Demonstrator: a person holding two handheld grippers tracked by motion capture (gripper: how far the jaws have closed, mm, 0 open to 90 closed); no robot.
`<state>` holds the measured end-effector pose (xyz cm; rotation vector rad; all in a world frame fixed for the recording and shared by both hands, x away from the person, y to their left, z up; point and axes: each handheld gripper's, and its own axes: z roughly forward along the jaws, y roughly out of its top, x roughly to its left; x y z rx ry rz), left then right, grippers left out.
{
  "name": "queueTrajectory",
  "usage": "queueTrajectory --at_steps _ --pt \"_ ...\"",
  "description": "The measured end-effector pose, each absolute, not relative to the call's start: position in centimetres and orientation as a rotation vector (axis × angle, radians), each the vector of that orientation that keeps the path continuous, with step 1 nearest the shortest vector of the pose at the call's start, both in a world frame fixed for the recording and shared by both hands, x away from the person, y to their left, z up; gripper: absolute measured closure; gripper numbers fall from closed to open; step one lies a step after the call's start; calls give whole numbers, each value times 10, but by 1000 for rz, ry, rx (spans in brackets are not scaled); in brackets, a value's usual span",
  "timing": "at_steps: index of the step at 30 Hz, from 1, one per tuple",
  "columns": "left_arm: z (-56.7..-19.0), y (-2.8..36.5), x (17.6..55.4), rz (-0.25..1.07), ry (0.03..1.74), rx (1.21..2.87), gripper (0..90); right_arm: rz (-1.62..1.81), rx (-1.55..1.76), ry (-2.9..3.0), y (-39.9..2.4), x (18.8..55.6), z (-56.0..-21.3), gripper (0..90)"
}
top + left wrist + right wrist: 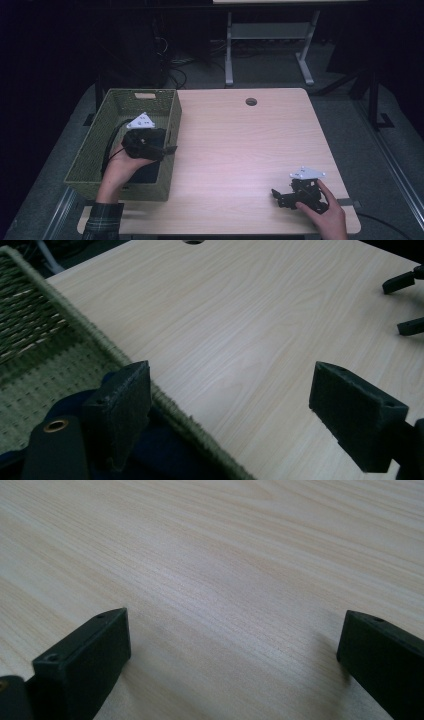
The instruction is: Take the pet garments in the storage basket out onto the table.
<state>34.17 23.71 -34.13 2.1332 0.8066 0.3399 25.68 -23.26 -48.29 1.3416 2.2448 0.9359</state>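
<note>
A green woven basket [116,102] stands on the left part of the light wooden table [235,145]. A dark blue thing [146,173] lies on its floor; what it is cannot be told. My left gripper [170,149] hovers at the basket's right wall, open and empty. In the left gripper view its jaws [230,375] straddle the basket's rim [165,400], one over the dark blue thing [165,450], the other over bare table. My right gripper [276,195] rests low near the table's front right corner, open, with only wood grain between its jaws [235,620].
A round cable hole [251,101] sits near the table's far edge. Behind the table stand the white legs of another desk [229,55] and some cables on the floor. The right gripper [405,305] shows far off in the left gripper view.
</note>
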Motion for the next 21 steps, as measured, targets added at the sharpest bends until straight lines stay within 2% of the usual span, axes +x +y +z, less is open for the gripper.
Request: queueTrajectory --at_steps 21 --pt "-346 298 335 415 945 2167 261 936 1342 2244 -233 257 -483 4"
